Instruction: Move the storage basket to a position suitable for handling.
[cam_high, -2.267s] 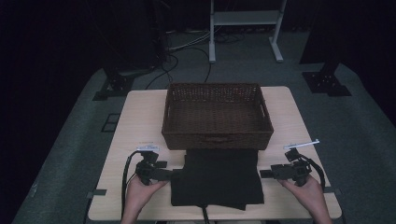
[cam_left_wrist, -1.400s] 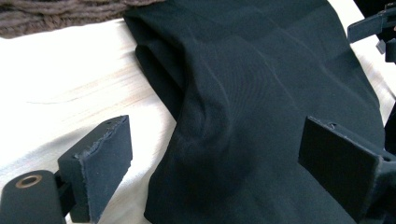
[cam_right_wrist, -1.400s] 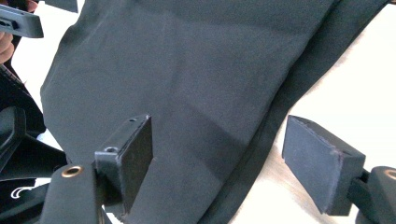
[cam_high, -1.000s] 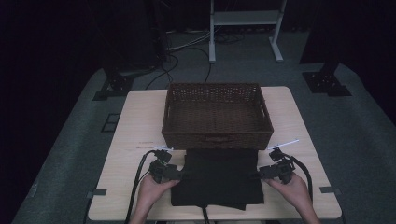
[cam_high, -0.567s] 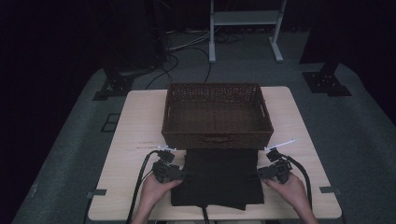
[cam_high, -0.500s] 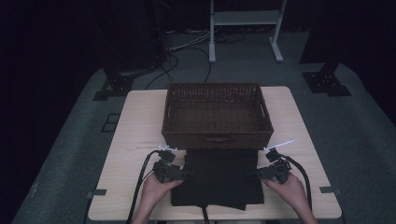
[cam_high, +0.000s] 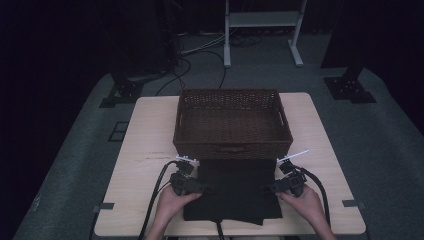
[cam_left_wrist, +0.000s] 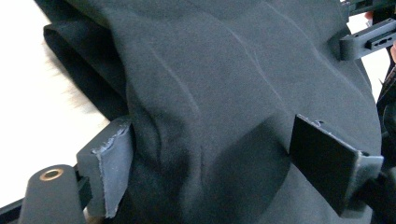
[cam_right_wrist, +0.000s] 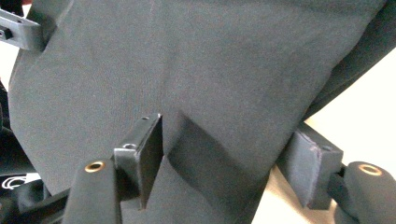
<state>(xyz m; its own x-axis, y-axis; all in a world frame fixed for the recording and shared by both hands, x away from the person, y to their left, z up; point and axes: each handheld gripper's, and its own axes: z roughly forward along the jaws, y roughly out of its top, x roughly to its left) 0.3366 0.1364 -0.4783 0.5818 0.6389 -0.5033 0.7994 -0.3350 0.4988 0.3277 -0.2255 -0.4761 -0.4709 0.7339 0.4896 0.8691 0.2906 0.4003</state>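
Black cloth (cam_high: 231, 192) | left tool (cam_high: 200, 187), right tool (cam_high: 270, 189) closing, level, facing inward

cloth (cam_high: 232, 192) on table (cam_high: 150, 130) | basket (cam_high: 232, 122) behind cloth, touching

the near edge of the dark folded cloth (cam_high: 232, 192) runs past the table (cam_high: 150, 130) edge, where the high view's bottom border cuts it along with the person's forearms. in that view both grippers' jaws against the cloth are too small to read. in the left gripper view, the cloth covers the table beneath it and spills past the top and bottom borders.
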